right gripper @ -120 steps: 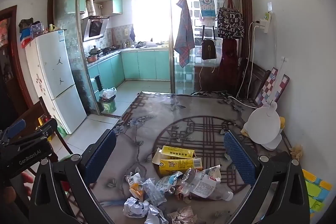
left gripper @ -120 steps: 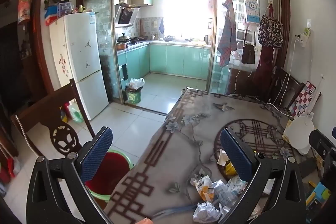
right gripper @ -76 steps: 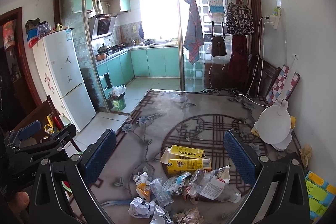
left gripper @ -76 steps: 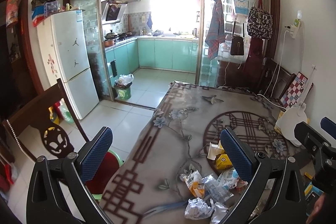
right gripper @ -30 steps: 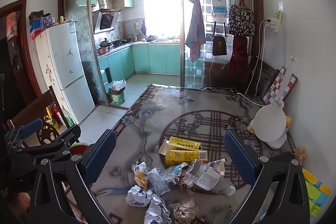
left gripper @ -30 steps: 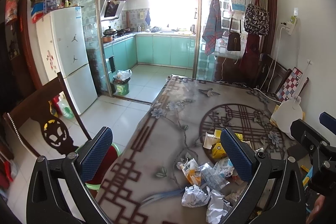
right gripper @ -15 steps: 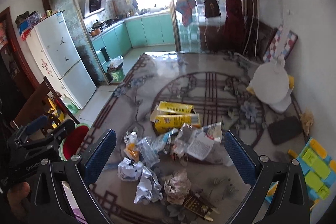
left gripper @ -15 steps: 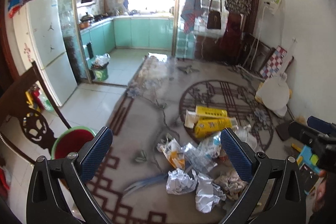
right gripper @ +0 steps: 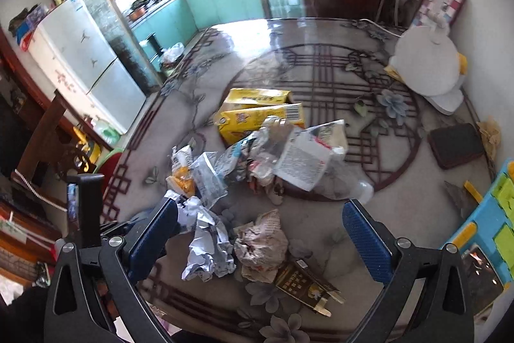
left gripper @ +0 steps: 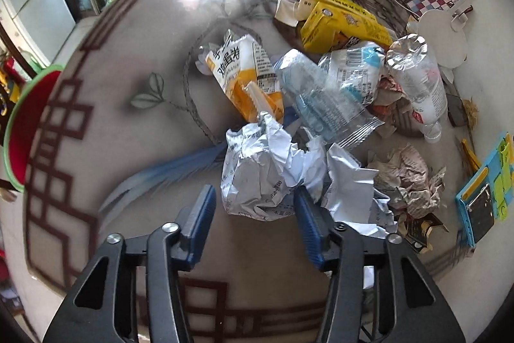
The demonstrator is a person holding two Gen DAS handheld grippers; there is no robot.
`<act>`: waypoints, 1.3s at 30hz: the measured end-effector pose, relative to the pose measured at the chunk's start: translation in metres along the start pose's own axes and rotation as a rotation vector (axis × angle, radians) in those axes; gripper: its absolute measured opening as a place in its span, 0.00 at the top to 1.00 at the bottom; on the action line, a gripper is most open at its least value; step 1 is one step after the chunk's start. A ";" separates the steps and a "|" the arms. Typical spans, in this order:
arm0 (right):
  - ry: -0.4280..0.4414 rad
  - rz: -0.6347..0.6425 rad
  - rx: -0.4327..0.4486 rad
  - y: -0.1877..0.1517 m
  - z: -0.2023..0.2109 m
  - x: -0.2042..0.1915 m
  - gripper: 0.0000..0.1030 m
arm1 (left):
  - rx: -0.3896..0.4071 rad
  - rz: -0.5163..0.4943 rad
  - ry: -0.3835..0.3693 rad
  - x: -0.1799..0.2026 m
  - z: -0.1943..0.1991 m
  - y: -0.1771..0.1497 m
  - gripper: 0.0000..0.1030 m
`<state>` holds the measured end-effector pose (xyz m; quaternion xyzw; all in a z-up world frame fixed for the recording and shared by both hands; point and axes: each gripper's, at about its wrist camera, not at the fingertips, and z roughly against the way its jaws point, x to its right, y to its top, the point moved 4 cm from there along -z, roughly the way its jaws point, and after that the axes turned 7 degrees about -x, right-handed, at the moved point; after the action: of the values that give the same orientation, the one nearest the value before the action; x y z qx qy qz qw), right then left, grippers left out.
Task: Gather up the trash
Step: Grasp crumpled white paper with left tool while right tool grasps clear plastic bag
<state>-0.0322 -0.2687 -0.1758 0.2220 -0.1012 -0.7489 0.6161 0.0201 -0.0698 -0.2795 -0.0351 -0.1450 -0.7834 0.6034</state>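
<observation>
A pile of trash lies on the patterned table (left gripper: 135,60): a crumpled white paper ball (left gripper: 260,172), a second white crumple (left gripper: 350,185), an orange-and-white snack bag (left gripper: 247,73), clear wrappers (left gripper: 321,92), a crushed plastic bottle (left gripper: 417,79), yellow cartons (left gripper: 337,21) and a brownish paper wad (right gripper: 260,243). My left gripper (left gripper: 253,201) is open, low over the table, its fingers on either side of the near edge of the white paper ball. My right gripper (right gripper: 260,224) is open, above the brownish wad; the white paper (right gripper: 205,240) lies by its left finger.
A red bin with a green rim (left gripper: 22,124) stands on the floor beside the table's left edge. A white fan (right gripper: 427,63), a dark pad (right gripper: 456,143) and a blue toy board (left gripper: 485,188) sit along the right side by the wall. A wooden chair (right gripper: 48,130) stands at left.
Both grippers have tilted down and dropped toward the trash pile. The left gripper has narrowed and now straddles the white paper ball. The right gripper stays wide open.
</observation>
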 end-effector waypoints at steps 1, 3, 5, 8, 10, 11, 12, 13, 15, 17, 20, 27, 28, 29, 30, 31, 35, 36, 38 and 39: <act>0.010 0.015 -0.007 0.002 -0.006 -0.005 0.00 | 0.012 0.007 -0.022 -0.003 0.001 -0.002 0.61; 0.041 0.046 -0.021 0.005 -0.020 -0.019 0.00 | 0.028 0.019 -0.035 -0.009 0.009 -0.006 0.69; 0.091 0.081 -0.035 0.011 -0.033 -0.034 0.01 | 0.059 0.034 -0.046 -0.016 0.026 -0.009 0.70; 0.152 0.159 -0.061 0.019 -0.057 -0.062 0.34 | 0.137 0.054 -0.012 -0.035 0.056 -0.011 0.70; 0.193 0.183 -0.110 0.024 -0.082 -0.077 0.52 | 0.182 0.079 0.022 -0.050 0.077 -0.009 0.70; 0.192 0.188 -0.139 0.026 -0.096 -0.083 0.52 | 0.199 0.094 0.030 -0.058 0.085 -0.009 0.69; 0.176 0.197 -0.168 0.026 -0.111 -0.087 0.52 | 0.214 0.109 0.034 -0.067 0.095 -0.008 0.69; 0.154 0.207 -0.191 0.026 -0.125 -0.090 0.52 | 0.229 0.121 0.040 -0.075 0.101 -0.006 0.69; 0.114 0.211 -0.235 0.024 -0.150 -0.091 0.52 | 0.251 0.138 0.052 -0.086 0.106 -0.004 0.69; 0.102 0.209 -0.287 0.021 -0.168 -0.090 0.52 | 0.260 0.149 0.060 -0.099 0.107 0.003 0.69; 0.073 0.206 -0.344 0.018 -0.190 -0.088 0.57 | 0.256 0.160 0.054 -0.115 0.107 0.012 0.68; 0.051 0.136 -0.351 0.016 -0.202 -0.090 0.99 | 0.234 0.136 0.024 -0.148 0.105 0.032 0.68; 0.041 0.128 -0.328 0.020 -0.194 -0.092 0.99 | 0.237 0.133 0.020 -0.155 0.107 0.035 0.68; 0.032 0.124 -0.301 0.024 -0.182 -0.094 0.99 | 0.243 0.130 0.018 -0.162 0.109 0.039 0.68; 0.023 0.121 -0.274 0.028 -0.170 -0.098 0.99 | 0.249 0.127 0.019 -0.170 0.112 0.042 0.68; 0.009 0.119 -0.244 0.035 -0.156 -0.102 0.99 | 0.253 0.126 0.020 -0.179 0.115 0.045 0.68; -0.004 0.101 -0.103 0.059 -0.091 -0.129 0.99 | 0.265 0.141 0.028 -0.219 0.123 0.058 0.68; 0.002 0.100 -0.066 0.065 -0.076 -0.139 0.99 | 0.266 0.148 0.036 -0.231 0.124 0.060 0.68; 0.018 0.110 -0.003 0.078 -0.051 -0.163 0.99 | 0.263 0.168 0.051 -0.251 0.125 0.064 0.68; 0.031 0.120 0.019 0.082 -0.044 -0.178 0.99 | 0.260 0.181 0.058 -0.263 0.125 0.064 0.68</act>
<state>0.0850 -0.1097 -0.1424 0.2330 -0.1118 -0.7062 0.6592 0.1373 0.1949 -0.2087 0.0530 -0.2239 -0.7011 0.6749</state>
